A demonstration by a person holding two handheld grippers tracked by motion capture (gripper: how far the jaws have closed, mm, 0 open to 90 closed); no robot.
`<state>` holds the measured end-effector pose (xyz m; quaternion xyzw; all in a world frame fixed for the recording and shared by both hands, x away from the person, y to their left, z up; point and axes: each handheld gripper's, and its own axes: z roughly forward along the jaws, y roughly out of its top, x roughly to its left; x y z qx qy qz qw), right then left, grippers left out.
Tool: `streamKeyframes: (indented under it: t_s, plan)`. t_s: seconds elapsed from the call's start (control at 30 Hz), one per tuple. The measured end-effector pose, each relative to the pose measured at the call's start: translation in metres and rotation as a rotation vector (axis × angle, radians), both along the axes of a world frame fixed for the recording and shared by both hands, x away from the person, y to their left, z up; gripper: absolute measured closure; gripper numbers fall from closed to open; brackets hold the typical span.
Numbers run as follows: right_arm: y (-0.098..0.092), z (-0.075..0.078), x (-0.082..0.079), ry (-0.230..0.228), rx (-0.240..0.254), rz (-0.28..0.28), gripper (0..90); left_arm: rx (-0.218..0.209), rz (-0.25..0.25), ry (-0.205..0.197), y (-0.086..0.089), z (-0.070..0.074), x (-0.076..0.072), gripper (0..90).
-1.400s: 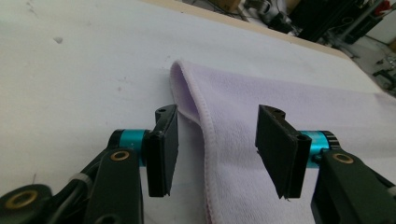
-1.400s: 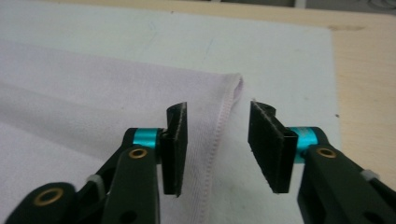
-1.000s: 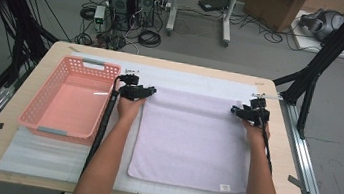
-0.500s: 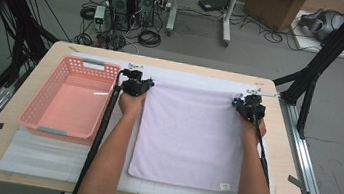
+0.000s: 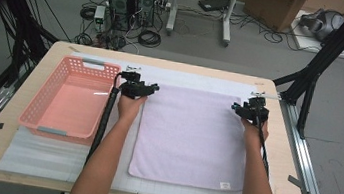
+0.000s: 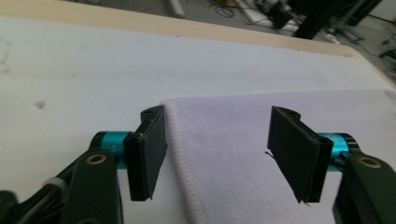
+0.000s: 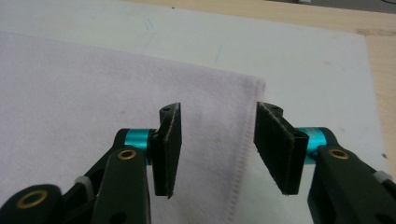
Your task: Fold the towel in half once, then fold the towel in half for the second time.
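A lavender towel (image 5: pixel 190 134) lies spread flat on a white mat (image 5: pixel 51 157). My left gripper (image 5: pixel 143 87) hovers at the towel's far left corner, and my right gripper (image 5: pixel 245 106) at its far right corner. In the left gripper view the left gripper (image 6: pixel 217 135) stands open over the towel's hemmed corner (image 6: pixel 327 107), its pads clear of the cloth. In the right gripper view the right gripper (image 7: pixel 218 126) is open too, with the towel's (image 7: pixel 93 79) corner edge lying flat under the gap. Both pairs of jaws have just been opening.
A pink plastic basket (image 5: pixel 38 102), with nothing in it, stands on the mat left of the towel, close to my left forearm. The wooden table (image 5: pixel 285 162) ends just right of the towel. Black frame posts stand at the far corners.
Half a second ago both grippers were shut at the towel's far corners; now both stand open. The hands have hardly shifted, and the towel lies flat as before.
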<state>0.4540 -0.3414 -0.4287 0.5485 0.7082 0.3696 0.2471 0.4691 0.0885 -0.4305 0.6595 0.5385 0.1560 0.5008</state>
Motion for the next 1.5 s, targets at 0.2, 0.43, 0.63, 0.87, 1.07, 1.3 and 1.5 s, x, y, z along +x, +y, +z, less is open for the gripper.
streamKeyframes:
  t_s: [0.2,0.43,0.63,0.87,1.07,1.3,1.5]
  plan:
    - [-0.02,0.017,-0.018,0.008,0.069,0.054,46.4,-0.049,-0.067,-0.062,0.002,0.013,-0.015,17.0]
    - [-0.032,0.033,-0.052,-0.034,0.068,0.185,30.9,-0.074,-0.13,-0.116,0.007,0.013,-0.045,16.9]
    - [-0.035,0.034,-0.063,-0.056,0.068,0.21,28.2,-0.089,-0.14,-0.145,0.012,0.02,-0.052,17.1]
    - [-0.031,0.033,-0.064,-0.046,0.057,0.233,24.3,-0.106,-0.16,-0.146,0.014,0.023,-0.054,18.1]
    - [-0.034,0.032,-0.063,-0.04,0.072,0.223,24.1,-0.117,-0.182,-0.14,0.014,0.018,-0.051,18.0]
    - [-0.035,0.029,-0.059,-0.035,0.086,0.21,24.1,-0.057,-0.174,-0.145,0.01,0.016,-0.045,19.3]
    - [-0.035,0.019,-0.048,-0.008,0.116,0.182,24.1,-0.076,-0.119,-0.093,0.017,0.009,-0.035,19.0]
